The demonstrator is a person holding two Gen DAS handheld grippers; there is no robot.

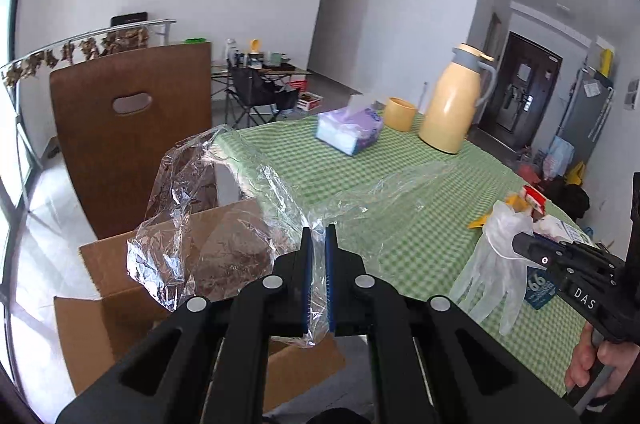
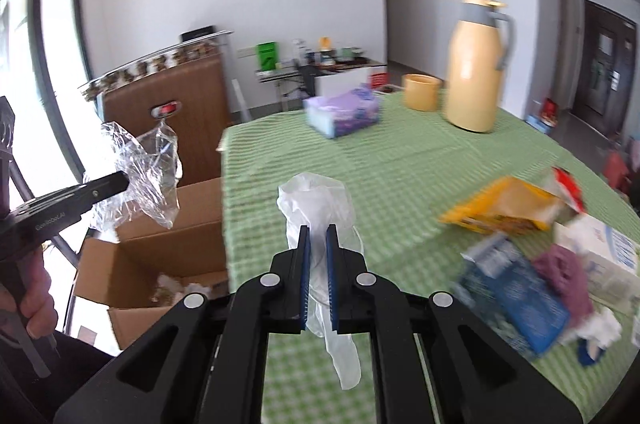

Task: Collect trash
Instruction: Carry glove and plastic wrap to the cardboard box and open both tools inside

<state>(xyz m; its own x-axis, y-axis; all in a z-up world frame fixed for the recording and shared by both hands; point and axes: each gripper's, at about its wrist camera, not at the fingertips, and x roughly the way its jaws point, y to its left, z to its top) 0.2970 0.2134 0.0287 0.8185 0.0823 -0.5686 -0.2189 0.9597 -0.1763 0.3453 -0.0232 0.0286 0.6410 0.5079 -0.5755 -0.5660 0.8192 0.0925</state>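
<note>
The left gripper [image 1: 319, 244] is clamped on a crumpled sheet of clear plastic wrap [image 1: 208, 224], which it holds off the table's edge and over the open cardboard box [image 1: 120, 264]; that position suggests the wrap is about to be dropped in, since the box seems to serve as the bin and already has some pale scraps at its bottom. The right gripper [image 2: 318, 244] pinches a thin, whitish disposable glove [image 2: 320, 207], lifted clear of the green checked tablecloth [image 2: 400, 163] with its fingers dangling below the jaws, probably bound for the same box. More trash waits at the table's right side: a yellow snack bag [image 2: 508, 203], a blue packet [image 2: 516, 300], a purple rag [image 2: 560, 272] and white paper bits, all blurred. Further back, well apart from the litter, stand a tissue pack [image 2: 344, 113], a yellow cup [image 2: 422, 91] and a tall yellow thermos [image 2: 476, 63], which look like keepers. A brown chair [image 1: 132, 127] stands just behind the box. The wrap is broad and floppy, so it could catch on a box flap, and the two grippers may crowd each other over the opening.
</note>
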